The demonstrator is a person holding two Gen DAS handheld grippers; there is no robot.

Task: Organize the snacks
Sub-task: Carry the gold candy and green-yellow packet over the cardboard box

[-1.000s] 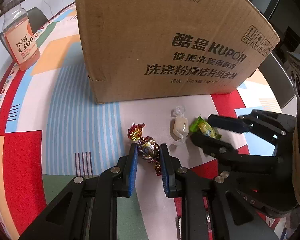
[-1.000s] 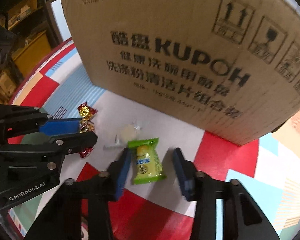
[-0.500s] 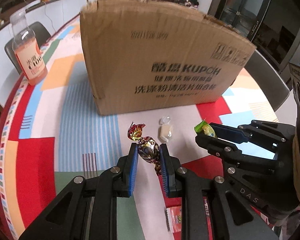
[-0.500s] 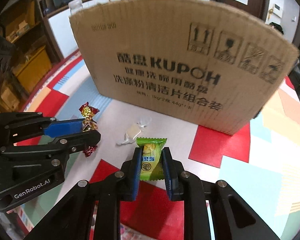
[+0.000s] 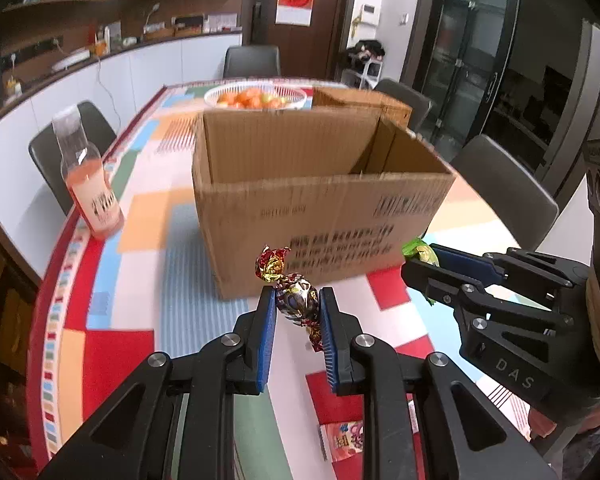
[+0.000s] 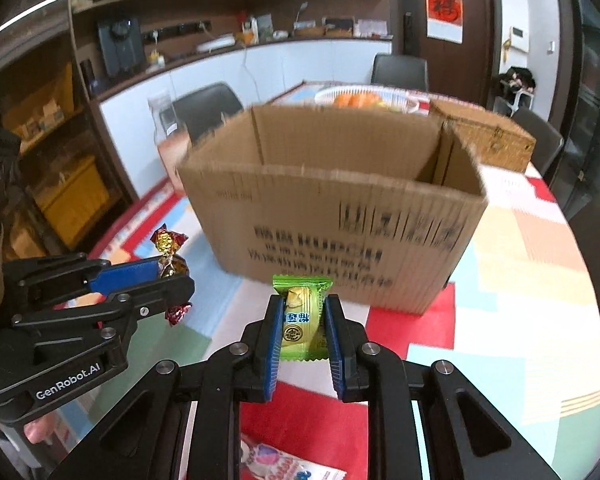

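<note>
Left tool [image 5: 297, 306]: clenched on the foil-wrapped candy [image 5: 296, 300], held clear above the counter [image 5: 148, 216], in front of the cardboard box [image 5: 320, 216].
Right tool [image 6: 302, 320]: clenched on the green-wrapped snack [image 6: 302, 316], raised before the same box's printed near wall, beside the left tool.
Cardboard box: open-topped, standing on the patterned counter.
Bottle [image 5: 88, 184]: upright, left of the box, well apart.
Pink snack packet [image 5: 342, 442]: lying on the counter beneath the tools.
</note>
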